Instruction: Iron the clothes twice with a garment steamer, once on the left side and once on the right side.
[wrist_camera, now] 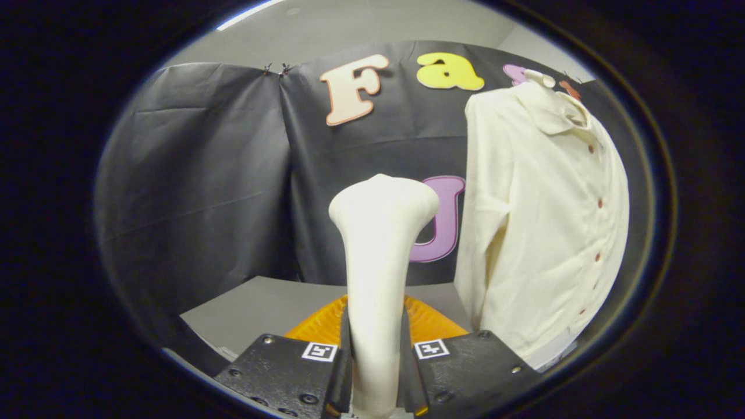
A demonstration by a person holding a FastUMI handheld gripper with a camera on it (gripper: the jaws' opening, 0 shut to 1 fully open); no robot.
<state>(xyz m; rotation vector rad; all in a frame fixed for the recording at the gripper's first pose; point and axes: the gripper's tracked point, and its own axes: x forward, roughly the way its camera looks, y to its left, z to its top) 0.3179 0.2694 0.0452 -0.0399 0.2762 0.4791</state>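
Hand-held gripper (375, 355): both fingers clamped on handle of garment steamer (379, 256), upright between them, head up. Shirt (541, 221): cream, buttoned, hanging beyond fingers to right, apart from steamer head. Orange item (428, 323): on table (262, 302), behind fingers. Progress, judged: steamer grasped; no contact with shirt; passes done cannot be told.

It was a staged recording booth: black cloth walls (198, 186) clipped up around a bare grey tabletop (262, 308).
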